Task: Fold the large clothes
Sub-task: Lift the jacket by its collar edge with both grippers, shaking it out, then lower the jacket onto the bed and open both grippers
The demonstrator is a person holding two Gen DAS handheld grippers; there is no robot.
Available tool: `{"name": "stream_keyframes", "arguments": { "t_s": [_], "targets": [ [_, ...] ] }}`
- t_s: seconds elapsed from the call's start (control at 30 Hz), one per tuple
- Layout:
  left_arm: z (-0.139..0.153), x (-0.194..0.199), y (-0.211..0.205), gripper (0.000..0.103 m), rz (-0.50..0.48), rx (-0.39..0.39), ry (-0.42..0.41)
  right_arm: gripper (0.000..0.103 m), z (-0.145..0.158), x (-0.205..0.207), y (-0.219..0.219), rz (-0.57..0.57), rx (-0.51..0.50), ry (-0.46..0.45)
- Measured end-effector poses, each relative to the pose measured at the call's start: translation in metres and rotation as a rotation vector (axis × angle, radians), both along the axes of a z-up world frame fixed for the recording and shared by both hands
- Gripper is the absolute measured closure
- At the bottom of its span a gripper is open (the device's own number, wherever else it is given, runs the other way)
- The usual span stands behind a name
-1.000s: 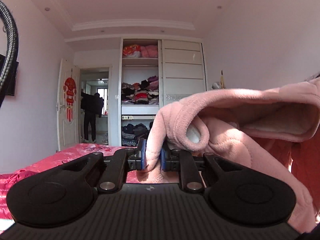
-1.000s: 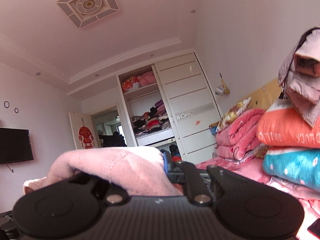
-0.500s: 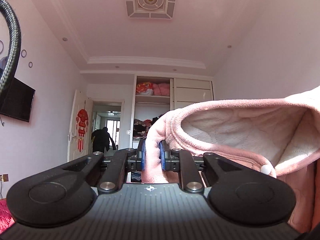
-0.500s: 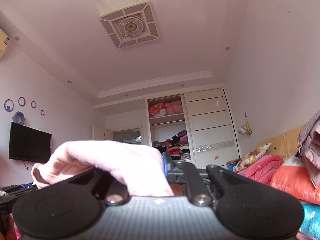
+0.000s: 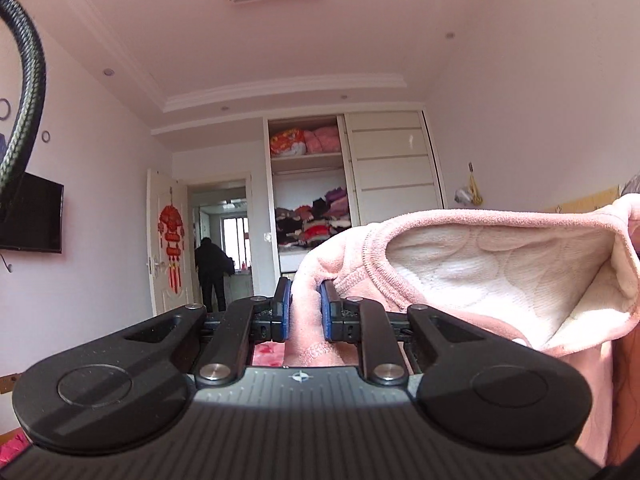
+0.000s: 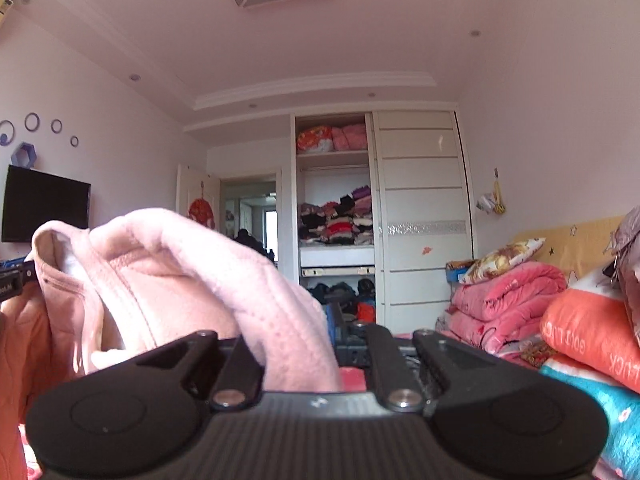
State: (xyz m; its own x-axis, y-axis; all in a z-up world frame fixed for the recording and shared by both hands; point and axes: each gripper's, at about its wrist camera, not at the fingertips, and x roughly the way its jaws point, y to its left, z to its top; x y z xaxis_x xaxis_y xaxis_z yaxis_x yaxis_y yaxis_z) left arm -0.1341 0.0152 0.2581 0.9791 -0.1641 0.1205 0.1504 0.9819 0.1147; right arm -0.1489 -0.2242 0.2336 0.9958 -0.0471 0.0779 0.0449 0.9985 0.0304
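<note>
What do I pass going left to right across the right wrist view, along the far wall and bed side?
Wall TV → pink fleece garment held up in the right gripper → open wardrobe shelves of folded clothes → closed wardrobe door → folded pink quilts → orange bundle.

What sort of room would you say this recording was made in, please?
Most likely a home bedroom. An open built-in wardrobe holds stacked folded clothes, folded quilts are piled against a yellow headboard, and a television hangs on the wall.
</note>
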Motion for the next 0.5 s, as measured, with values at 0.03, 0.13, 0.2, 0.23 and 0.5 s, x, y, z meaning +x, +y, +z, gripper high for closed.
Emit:
{"name": "stream_keyframes", "arguments": {
  "t_s": [0.03, 0.13, 0.2, 0.23, 0.5],
  "targets": [
    [-0.005, 0.017, -0.01, 0.083, 0.002, 0.008, 0.024, 0.095, -0.007, 0.017, -0.006, -0.013, 0.012, 0.028],
    [-0.02, 0.069, -0.039, 0.084, 0.005, 0.03, 0.101, 0.095, -0.027, 0.064, -0.02, -0.057, 0.03, 0.095],
    [-0.031, 0.104, -0.057, 0.084, 0.007, 0.046, 0.158, 0.094, -0.041, 0.092, -0.029, -0.088, 0.043, 0.132],
    [-0.041, 0.124, -0.061, 0.084, 0.009, 0.054, 0.179, 0.095, -0.047, 0.103, -0.033, -0.101, 0.044, 0.148],
    [-0.11, 0.205, -0.089, 0.083, 0.069, 0.121, 0.327, 0.093, -0.121, 0.192, -0.049, -0.157, 0.018, 0.291]
  ]
}}
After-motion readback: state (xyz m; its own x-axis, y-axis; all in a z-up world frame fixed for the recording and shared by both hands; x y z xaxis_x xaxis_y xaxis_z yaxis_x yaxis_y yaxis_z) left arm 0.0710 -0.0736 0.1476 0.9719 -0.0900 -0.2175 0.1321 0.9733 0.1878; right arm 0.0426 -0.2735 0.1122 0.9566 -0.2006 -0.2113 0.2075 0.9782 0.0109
